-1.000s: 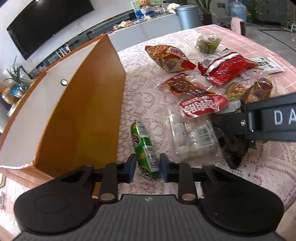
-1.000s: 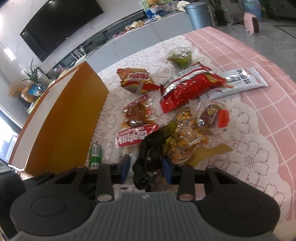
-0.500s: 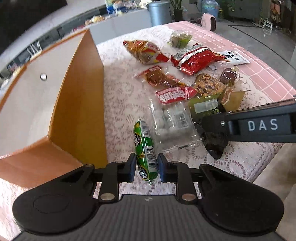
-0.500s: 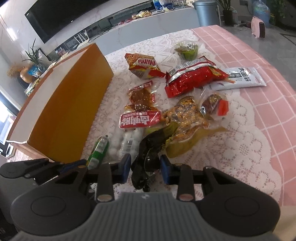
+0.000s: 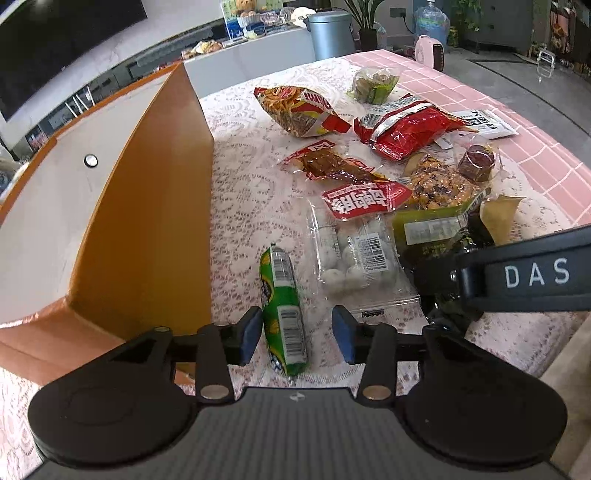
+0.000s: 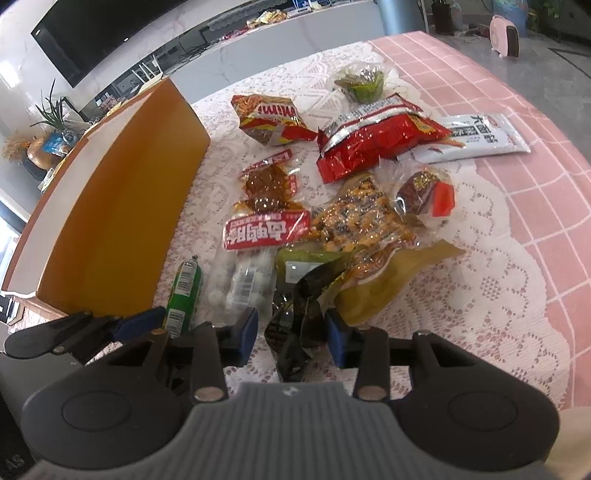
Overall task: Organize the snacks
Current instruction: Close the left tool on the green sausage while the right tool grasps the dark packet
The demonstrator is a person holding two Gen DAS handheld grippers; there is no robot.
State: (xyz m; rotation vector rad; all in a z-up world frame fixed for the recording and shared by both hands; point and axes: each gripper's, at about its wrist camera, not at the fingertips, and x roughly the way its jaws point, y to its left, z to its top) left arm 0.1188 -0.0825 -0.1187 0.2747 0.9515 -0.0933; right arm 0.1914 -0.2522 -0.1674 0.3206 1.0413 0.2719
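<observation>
A white lace cloth [image 5: 243,206] lies over the pink checked tablecloth [image 6: 498,92], which shows bare toward the tabletop's far right corner and right edge. Beyond the table's far edge stand a grey bin [image 5: 330,35], a pale counter [image 6: 295,40] strewn with small items too blurred to name, and a dark TV screen [image 6: 96,33] on the wall. A small pink heater [image 6: 504,35] sits on the floor past the far right corner, and a potted plant [image 6: 51,114] stands off the left side.
</observation>
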